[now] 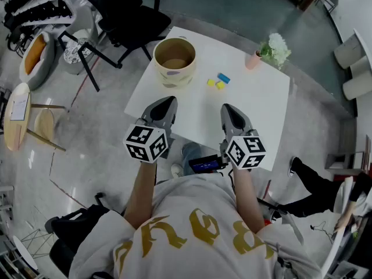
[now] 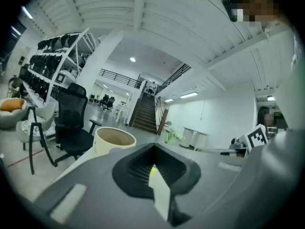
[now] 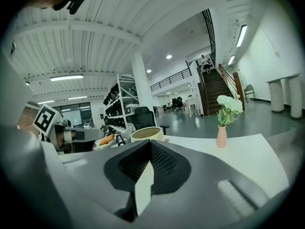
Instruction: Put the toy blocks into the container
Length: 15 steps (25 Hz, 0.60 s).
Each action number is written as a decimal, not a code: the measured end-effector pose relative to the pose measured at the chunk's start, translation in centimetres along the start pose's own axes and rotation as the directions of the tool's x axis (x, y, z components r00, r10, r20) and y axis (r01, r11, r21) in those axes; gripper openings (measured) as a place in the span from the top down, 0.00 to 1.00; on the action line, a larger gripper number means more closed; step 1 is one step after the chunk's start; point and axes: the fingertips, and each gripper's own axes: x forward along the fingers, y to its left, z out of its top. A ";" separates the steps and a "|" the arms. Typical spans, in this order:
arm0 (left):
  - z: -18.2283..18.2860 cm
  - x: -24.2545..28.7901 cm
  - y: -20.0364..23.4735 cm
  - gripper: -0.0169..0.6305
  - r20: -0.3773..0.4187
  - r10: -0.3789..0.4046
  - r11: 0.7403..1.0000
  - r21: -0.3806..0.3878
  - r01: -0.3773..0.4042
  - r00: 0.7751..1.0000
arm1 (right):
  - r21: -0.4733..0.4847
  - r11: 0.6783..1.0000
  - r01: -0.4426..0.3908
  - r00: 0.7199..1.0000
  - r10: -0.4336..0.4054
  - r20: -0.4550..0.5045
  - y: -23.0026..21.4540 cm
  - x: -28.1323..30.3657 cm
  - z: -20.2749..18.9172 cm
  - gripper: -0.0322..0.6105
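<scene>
On the white table lie two small yellow blocks and a blue block, just right of a cream round container whose mouth is open and looks empty. My left gripper hovers over the table's near edge, shut, with nothing in it. My right gripper sits beside it, also shut and empty. The blocks lie ahead of and between both grippers. In the left gripper view the container shows beyond the closed jaws, with a speck of yellow block in the gap. The right gripper view shows the container too.
A pink vase of white flowers stands at the table's far right corner. A black office chair stands beyond the container. A wooden stool is on the floor at left, and a person's leg at right.
</scene>
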 end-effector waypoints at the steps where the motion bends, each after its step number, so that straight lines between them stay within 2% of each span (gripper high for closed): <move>1: -0.2 0.3 0.0 0.97 -0.008 -0.004 1.000 0.006 0.004 1.000 | 0.001 1.000 0.003 1.000 -0.003 -0.002 -0.3 0.2 0.0 0.91; 6: -1.2 1.7 -0.5 0.97 -0.049 -0.027 0.998 0.060 0.030 0.998 | 0.006 1.000 0.020 1.000 -0.020 -0.002 -1.5 0.7 0.0 0.91; 9: -1.6 2.2 -0.6 0.97 -0.053 -0.032 0.998 0.058 0.035 0.998 | 0.001 0.999 0.033 0.999 -0.033 -0.007 -2.0 0.8 -0.3 0.91; 13: -1.6 2.9 0.3 0.97 -0.033 -0.003 1.000 0.031 0.004 0.999 | -0.018 0.998 0.054 0.998 -0.054 -0.019 -2.9 1.2 -0.5 0.90; 15: -1.7 3.3 0.6 0.93 -0.027 0.002 1.000 0.013 -0.001 1.000 | -0.032 0.998 0.055 0.998 -0.056 -0.035 -3.2 1.5 -0.9 0.86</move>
